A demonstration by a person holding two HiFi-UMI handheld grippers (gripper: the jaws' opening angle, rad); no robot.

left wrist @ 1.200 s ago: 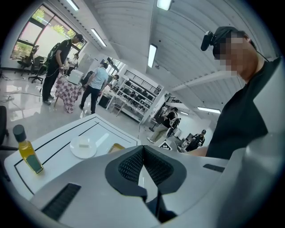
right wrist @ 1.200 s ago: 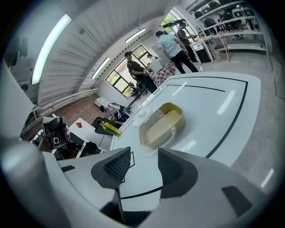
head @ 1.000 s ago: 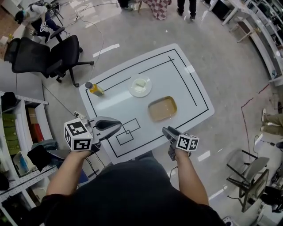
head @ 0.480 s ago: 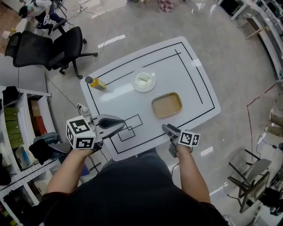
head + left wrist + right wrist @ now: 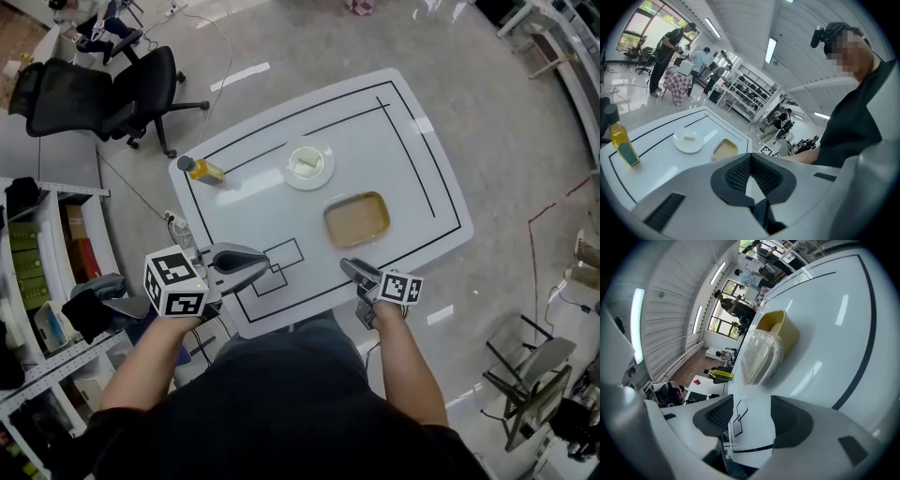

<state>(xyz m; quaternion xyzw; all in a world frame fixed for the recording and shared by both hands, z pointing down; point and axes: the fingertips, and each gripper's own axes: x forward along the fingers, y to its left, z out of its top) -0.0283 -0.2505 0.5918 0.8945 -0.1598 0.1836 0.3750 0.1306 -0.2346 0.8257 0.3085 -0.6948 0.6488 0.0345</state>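
My left gripper (image 5: 255, 263) hovers over the near left edge of the white table (image 5: 412, 178), beside two nested squares (image 5: 278, 262) drawn on it. Its jaws are shut with nothing in them (image 5: 751, 158). My right gripper (image 5: 349, 268) hangs at the near edge, just short of a yellow plastic container (image 5: 356, 218). Its jaws stand open and empty (image 5: 751, 417), and they face the container (image 5: 765, 351). A white plate (image 5: 308, 163) with a small pale block lies further back. An oil bottle (image 5: 200, 170) stands at the far left corner.
Two black office chairs (image 5: 94, 89) stand on the floor beyond the table's left corner. Shelving (image 5: 37, 281) runs along my left. Another chair (image 5: 530, 370) is on my right. Several people (image 5: 665, 51) stand far off by a checked table.
Both grippers have edged forward towards the table. The yellow container looms larger and closer in the right gripper view. Neither gripper's jaws have changed.
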